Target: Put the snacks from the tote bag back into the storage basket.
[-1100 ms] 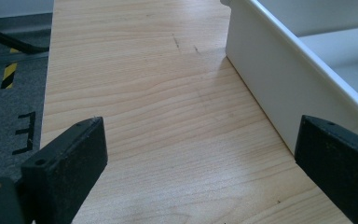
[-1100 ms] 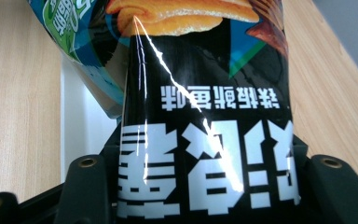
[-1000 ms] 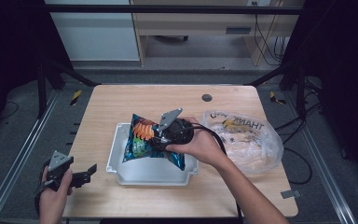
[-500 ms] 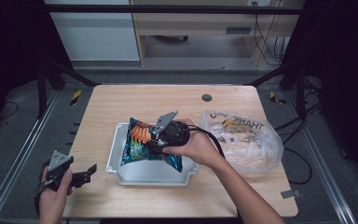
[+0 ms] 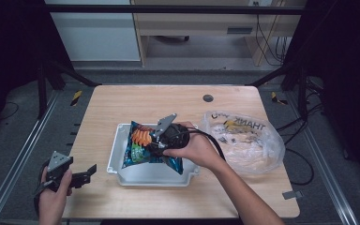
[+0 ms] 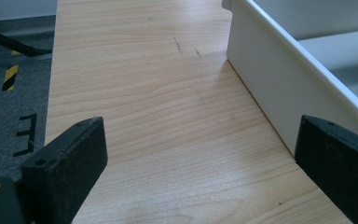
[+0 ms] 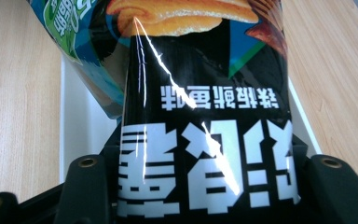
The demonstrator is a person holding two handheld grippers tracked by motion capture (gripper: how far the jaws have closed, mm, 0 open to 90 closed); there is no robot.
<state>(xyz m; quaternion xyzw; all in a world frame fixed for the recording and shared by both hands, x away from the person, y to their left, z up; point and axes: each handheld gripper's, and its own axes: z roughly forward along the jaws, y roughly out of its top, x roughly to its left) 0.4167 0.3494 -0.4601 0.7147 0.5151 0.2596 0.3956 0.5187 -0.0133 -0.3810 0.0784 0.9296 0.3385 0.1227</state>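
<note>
While the left gripper (image 5: 77, 178) rests at the near left corner of the table (image 5: 122, 103), its jaws stand spread wide with nothing between them. Left gripper view: both black jaws low over bare wood, the white wall of the bin (image 6: 261, 79) just beside the right-hand jaw; contact cannot be told.

Bin (image 5: 122, 171) sits near-centre on the table, near rim well inside the table's near edge. High view: the left gripper lies to the left of the bin and apart from it.

Right gripper (image 5: 157, 145) is over the bin, held in the right hand (image 5: 194, 147). Its jaws are pinched on a snack bag (image 5: 143, 145). Right gripper view: the bag (image 7: 205, 116) is clamped between the two jaws, black panel with white printed characters nearest the camera, picture of orange chips farther along, blue and green print at the far left. Bag lies tilted across the bin, overlapping its far rim in the high view; whether it touches the bin floor cannot be told.

Right of the bin: a clear plastic bag (image 5: 248, 140) with dark lettering, lying crumpled on the table, beside the right forearm.

Far centre of table: a small dark round hole (image 5: 208, 98).
</note>
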